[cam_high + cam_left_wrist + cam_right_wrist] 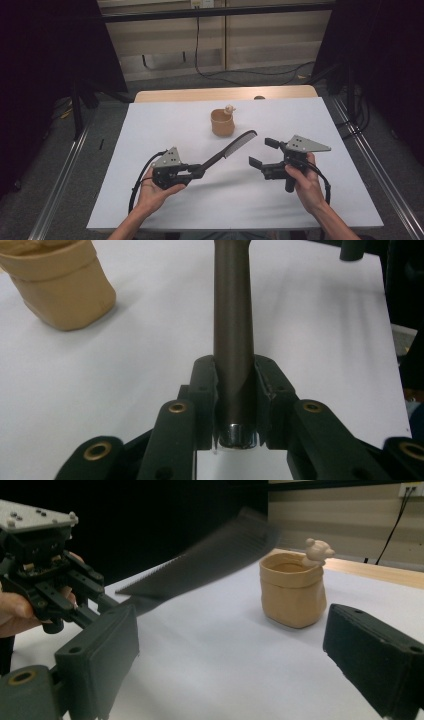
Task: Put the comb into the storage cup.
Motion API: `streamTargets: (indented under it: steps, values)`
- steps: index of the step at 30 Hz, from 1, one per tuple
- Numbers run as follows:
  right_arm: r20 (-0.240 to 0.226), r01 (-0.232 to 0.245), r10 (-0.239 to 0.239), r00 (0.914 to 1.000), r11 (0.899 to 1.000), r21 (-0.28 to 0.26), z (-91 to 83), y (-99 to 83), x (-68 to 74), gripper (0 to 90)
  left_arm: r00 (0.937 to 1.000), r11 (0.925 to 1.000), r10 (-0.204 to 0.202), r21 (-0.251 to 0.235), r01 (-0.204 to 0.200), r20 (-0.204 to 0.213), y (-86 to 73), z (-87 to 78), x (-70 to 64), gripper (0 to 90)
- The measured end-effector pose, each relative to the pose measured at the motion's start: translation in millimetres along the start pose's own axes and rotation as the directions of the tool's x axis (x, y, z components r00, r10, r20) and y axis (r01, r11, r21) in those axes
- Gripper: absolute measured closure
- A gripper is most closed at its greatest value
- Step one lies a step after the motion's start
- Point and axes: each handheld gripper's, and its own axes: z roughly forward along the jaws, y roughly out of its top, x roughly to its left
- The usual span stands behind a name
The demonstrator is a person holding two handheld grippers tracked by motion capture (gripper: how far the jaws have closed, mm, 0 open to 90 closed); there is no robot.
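A person's left tool (196, 171) clamps the handle end of a black comb (231, 147), its toothed length raised over the white table (150, 200) toward a tan pot (222, 123) with a small figure on its rim. The right tool (261, 151) hovers with jaws spread wide, holding nothing. Gripped so near its tip, the comb could pivot or slip, or knock the pot. No readable writing or brand appears.

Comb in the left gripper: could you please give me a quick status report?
Left gripper shut on comb handle, held above table. Right gripper open, empty. Tan cup stands beyond comb tip, apart.
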Motion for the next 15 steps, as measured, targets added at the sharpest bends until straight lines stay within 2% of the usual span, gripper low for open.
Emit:
streamTargets:
  steps: [7, 10, 12, 15]
  values:
    - [-0.081, -0.051, 0.046, 0.9956, 0.997, -0.059, 7.7, -3.1, 8.5, 6.2, 1.0000, 0.9989, 0.000, -0.047, 0.000, -0.004, 3.9, -1.5, -0.4, 72.9]
    - [-0.104, -0.079, 0.071, 0.9920, 0.994, -0.072, 10.2, -4.7, 11.7, 5.9, 0.9999, 0.9989, 0.011, -0.046, -0.011, -0.010, 4.3, 0.5, -2.4, 72.9]
    - [-0.111, -0.080, 0.071, 0.9913, 0.994, -0.078, 11.3, -6.1, 14.2, 5.8, 0.9999, 0.9987, 0.011, -0.049, -0.012, -0.013, 5.3, 1.1, -4.5, 72.9]
    - [-0.139, -0.109, 0.096, 0.9856, 0.990, -0.090, 14.1, -9.0, 19.0, 5.7, 0.9998, 0.9980, 0.017, -0.060, -0.017, -0.010, 8.1, 0.9, -6.6, 72.9]
